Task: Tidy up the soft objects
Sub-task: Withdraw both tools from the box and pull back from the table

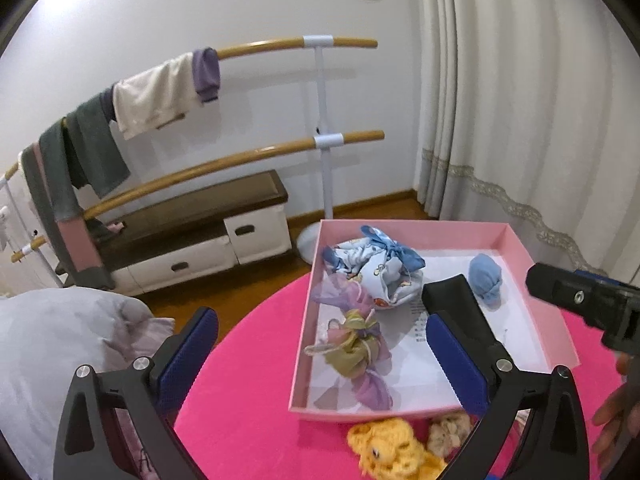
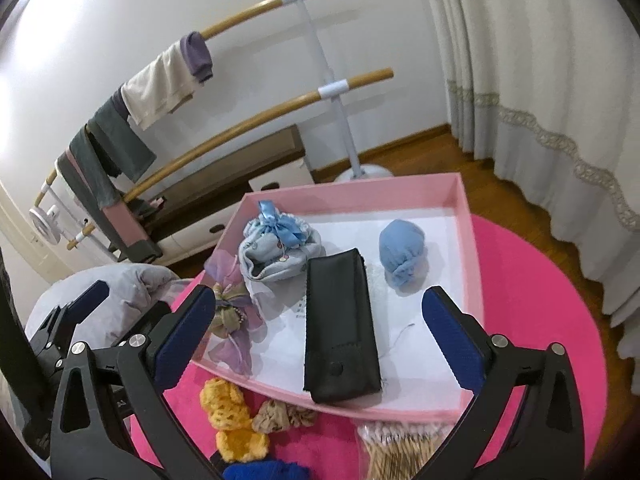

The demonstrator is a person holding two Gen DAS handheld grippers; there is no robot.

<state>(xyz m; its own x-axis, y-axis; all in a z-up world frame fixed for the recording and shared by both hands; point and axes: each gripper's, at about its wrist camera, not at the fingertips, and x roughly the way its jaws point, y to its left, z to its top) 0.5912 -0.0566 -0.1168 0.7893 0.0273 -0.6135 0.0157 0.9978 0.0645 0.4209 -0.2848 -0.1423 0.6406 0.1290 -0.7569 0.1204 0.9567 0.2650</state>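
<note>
So going left to right across the pink round table point(image 2: 532, 280): the left gripper point(image 1: 320, 354) hangs over the table's left edge with its blue pads spread as wide as they go and nothing between them. The right gripper point(image 2: 320, 334) sits just to its right, also spread wide and empty, pointing down into the pink box point(image 2: 352, 192).

Inside the box, against the left wall, are the organza sachets point(image 2: 230, 320), purple and olive, bunched together. Next over is the printed drawstring pouch point(image 2: 276, 248) with a blue ribbon bow. Then the black case point(image 2: 340, 328), lying flat with its long axis running from the near wall toward the far one, more or less in line with the right gripper and centred in its gap, though the pads aren't touching it. Furthest right is the rolled blue sock point(image 2: 402, 256), apart from everything else.

What's not yet in the box: the yellow crochet toy point(image 2: 230, 420) and a beige scrunchie point(image 2: 284, 416) just outside the near wall, something blue and knitted point(image 2: 264, 472) at the very bottom edge, and a bag of cotton swabs point(image 2: 396, 452) to the right.

My guess is the yellow toy goes next. It lies below and left of the right gripper's pads, nearer its left finger, and in the left wrist view it's just under that gripper's right finger, so either hand could reach it by pulling back toward the person and dipping.
</note>
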